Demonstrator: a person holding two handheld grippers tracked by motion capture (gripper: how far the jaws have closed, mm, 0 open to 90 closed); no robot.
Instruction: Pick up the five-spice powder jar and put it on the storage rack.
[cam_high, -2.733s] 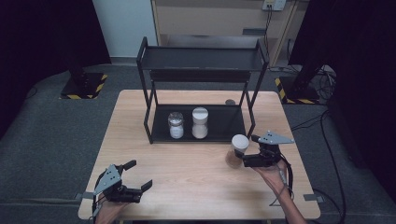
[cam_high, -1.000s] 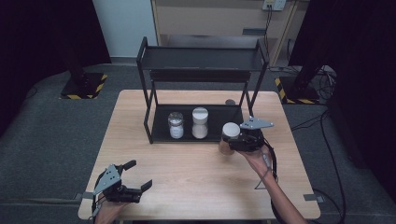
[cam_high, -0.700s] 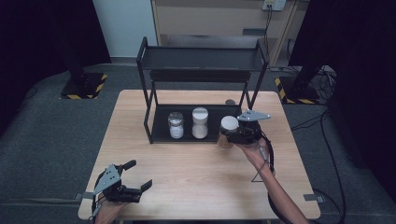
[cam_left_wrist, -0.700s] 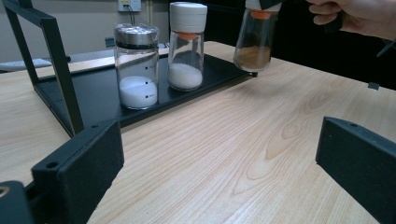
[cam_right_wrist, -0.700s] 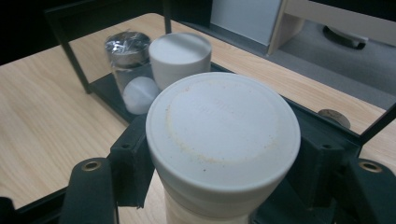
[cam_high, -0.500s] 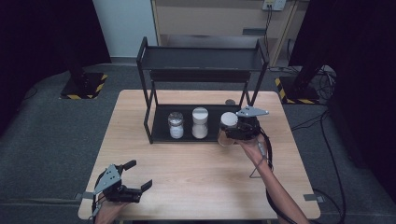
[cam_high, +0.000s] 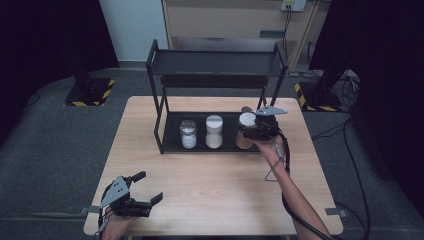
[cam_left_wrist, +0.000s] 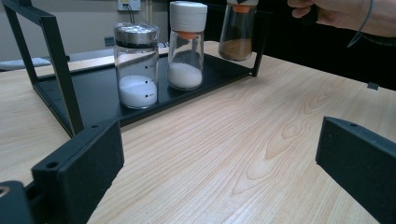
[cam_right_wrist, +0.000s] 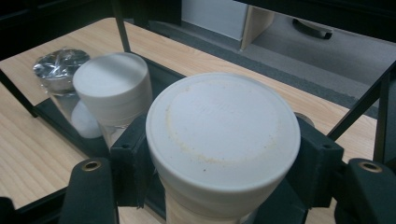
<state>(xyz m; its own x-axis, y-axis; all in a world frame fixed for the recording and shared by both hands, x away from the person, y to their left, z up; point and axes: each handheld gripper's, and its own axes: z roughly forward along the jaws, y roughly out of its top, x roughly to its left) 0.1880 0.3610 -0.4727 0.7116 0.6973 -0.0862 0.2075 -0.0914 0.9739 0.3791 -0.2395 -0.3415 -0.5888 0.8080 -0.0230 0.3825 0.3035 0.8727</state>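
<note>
R. gripper (cam_high: 248, 131) is clamped on the brown jar (cam_high: 244, 131), jaws pressed to either side just under its white cap (cam_right_wrist: 223, 135); grip looks square, jar upright. Change vs. the earlier high-view frames: the jar has been carried from the open table on the right, up and inward to the rack (cam_high: 215, 75), and now hangs at the right end of the bottom shelf (cam_high: 172, 142), just off its surface as far as can be told; the left gripper view shows its base (cam_left_wrist: 236, 48) above the shelf's far corner. Jaw setting unchanged throughout the carry, so no slip evident. Judgement: transport phase abt. done, placement pending; jar needs lowering onto the shelf, then release. Neighbours: salt jar (cam_high: 214, 131) stands next in line, near but apart; steel-cap jar (cam_high: 188, 133) beyond it. Risk: the rack's right post (cam_high: 278, 87) sits close to the R. hand (cam_high: 270, 150); limited clearance on withdrawal. L. gripper (cam_high: 134, 196) rests at the near left table (cam_high: 210, 200) edge, jaws wide apart, nothing between them, idle.
</note>
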